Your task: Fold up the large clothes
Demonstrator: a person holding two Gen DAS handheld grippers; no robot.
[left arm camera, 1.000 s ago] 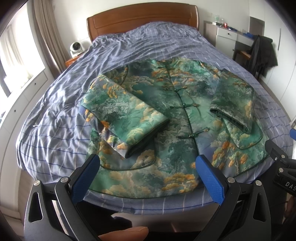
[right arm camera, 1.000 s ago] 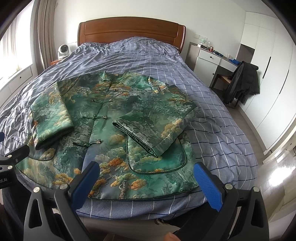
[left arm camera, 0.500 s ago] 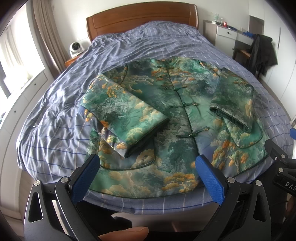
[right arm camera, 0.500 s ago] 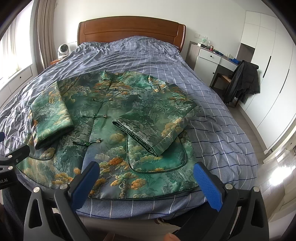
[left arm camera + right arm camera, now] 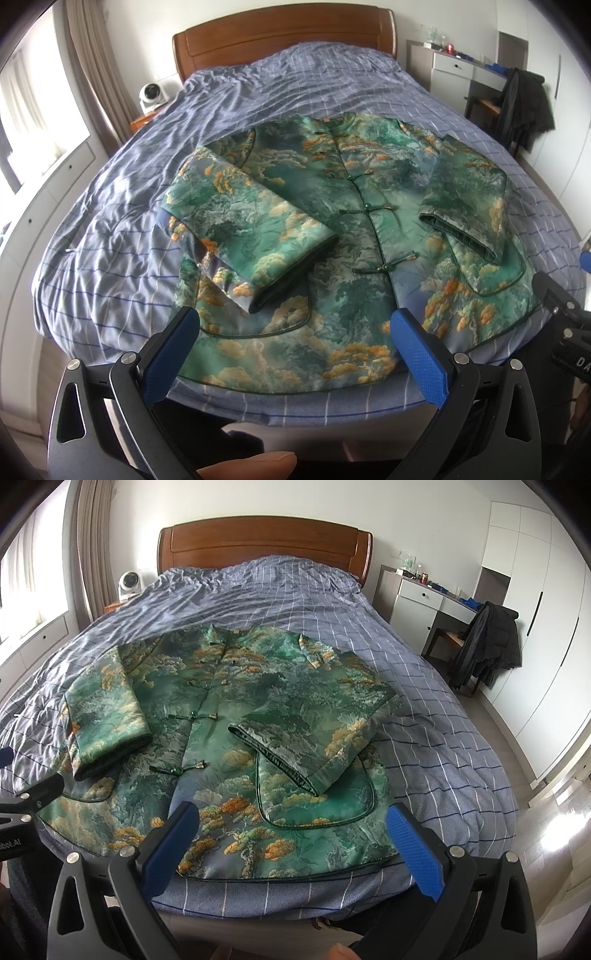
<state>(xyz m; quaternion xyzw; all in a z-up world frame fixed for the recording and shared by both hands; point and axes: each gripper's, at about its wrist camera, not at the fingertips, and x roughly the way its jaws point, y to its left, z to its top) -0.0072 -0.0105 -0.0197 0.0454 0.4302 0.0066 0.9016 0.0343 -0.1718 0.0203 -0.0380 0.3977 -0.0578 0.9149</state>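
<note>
Left wrist view: left gripper [image 5: 295, 339] spread wide at the bottom of the frame, blue pads gripping nothing, poised over the near hem. Green padded jacket with orange cloud pattern and knot buttons [image 5: 332, 229] lying face up across the centre of the frame on the blue-grey checked duvet [image 5: 110, 240], collar toward the brown wooden headboard [image 5: 284, 40]. Both sleeves already folded in over the chest, the nearer one [image 5: 251, 225] left of centre, the other [image 5: 465, 199] at right. Compared with half a second and a second ago, almost nothing altered: same jacket layout, same wide jaws, only a very slight shift of framing. Probably a pause between the sleeve folds and the bottom-up fold; hem not yet taken. Part of the other tool visible at the right edge.

Right wrist view: right gripper [image 5: 295, 838] likewise wide apart and empty, low in the frame above the hem. Shown only here: white wardrobe doors [image 5: 535, 627] at the right edge and the floor beside the bed. Dark coat over a chair [image 5: 487, 646] in upper right.
</note>
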